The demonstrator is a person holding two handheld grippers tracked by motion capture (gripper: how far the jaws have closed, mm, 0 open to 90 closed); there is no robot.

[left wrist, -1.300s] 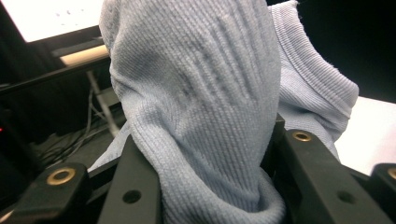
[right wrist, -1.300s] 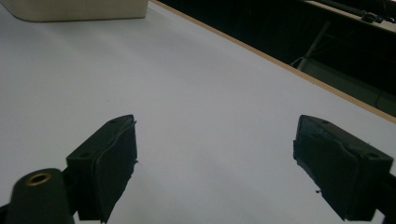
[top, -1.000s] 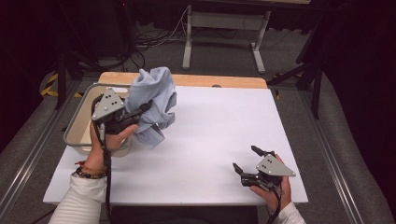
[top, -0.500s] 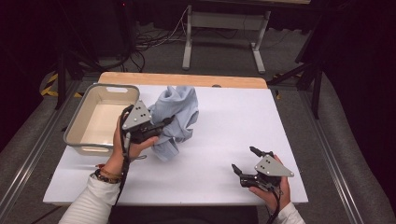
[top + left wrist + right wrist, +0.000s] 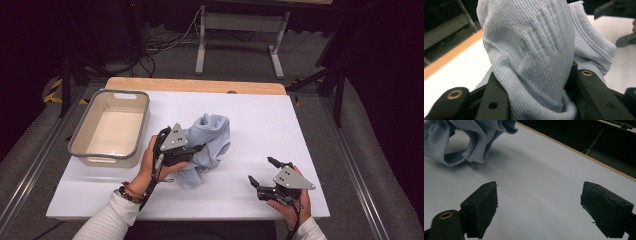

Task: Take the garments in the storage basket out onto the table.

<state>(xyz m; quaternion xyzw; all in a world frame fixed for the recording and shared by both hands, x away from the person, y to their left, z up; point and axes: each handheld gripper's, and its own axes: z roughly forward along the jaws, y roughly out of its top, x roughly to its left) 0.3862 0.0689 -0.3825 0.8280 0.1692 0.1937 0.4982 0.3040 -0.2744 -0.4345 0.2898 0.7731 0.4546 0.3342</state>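
Pale-blue garment (image 5: pixel 207 145), bunched mid-table at three o'clock of the tub (image 5: pixel 111 127), pinched in the closed left gripper (image 5: pixel 192 149); right gripper (image 5: pixel 262 172) gapes empty; shallow bite risks slippage.

- The high view looks forward and down from above the person's side; the white table (image 5: pixel 280 130) runs away toward 12 o'clock, forearms enter at 6.
- The left gripper view sits very near the light blue cloth (image 5: pixel 531 50), looking along its own jaws, table edge at 9 o'clock.
- The right gripper view rides low over the table (image 5: pixel 544 182), facing across it; the cloth (image 5: pixel 474 137) lies at 11 o'clock.
- All three views share the cloth (image 5: pixel 212 140) and the table.
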